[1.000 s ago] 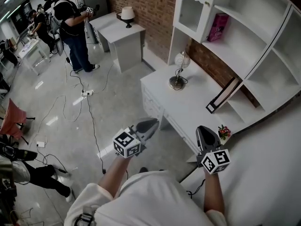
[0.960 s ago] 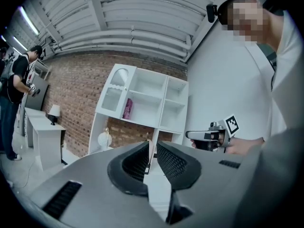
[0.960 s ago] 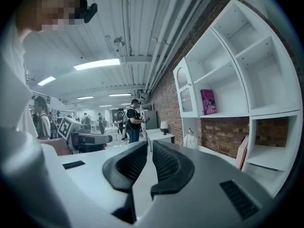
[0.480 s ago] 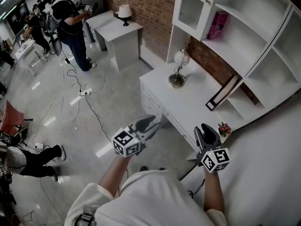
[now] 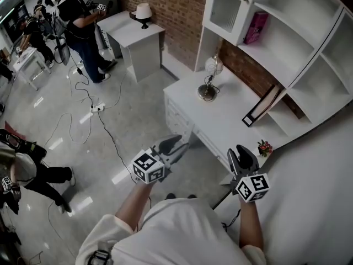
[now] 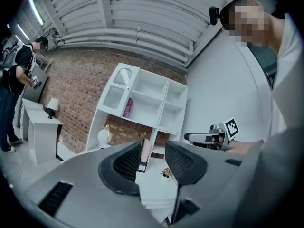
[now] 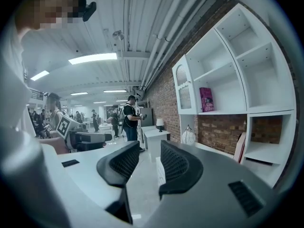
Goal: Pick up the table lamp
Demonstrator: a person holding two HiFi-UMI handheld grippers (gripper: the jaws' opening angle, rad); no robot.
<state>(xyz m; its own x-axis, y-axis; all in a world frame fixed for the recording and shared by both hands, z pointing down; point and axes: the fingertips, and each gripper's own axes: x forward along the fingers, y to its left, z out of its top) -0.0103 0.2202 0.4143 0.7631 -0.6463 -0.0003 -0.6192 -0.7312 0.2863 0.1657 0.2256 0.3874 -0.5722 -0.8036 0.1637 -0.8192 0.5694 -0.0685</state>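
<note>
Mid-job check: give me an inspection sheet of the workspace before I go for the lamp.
Surface: white desk.
Job's things: table lamp upright at the desk's far end, untouched.
Clutter: picture frame leaning by the shelf unit; small flower pot near the front edge.
Grippers: left tongs and right tongs open, jaws just been opening, nothing between them.
Cables: cables and power strip on the floor.
Surroundings: second desk with another lamp; people beyond.

the right gripper (image 7: pixel 149 151) had just been opening its jaws, apart and empty; beyond them the table lamp (image 7: pixel 188 136) stood below the white shelves (image 7: pixel 223 87).
</note>
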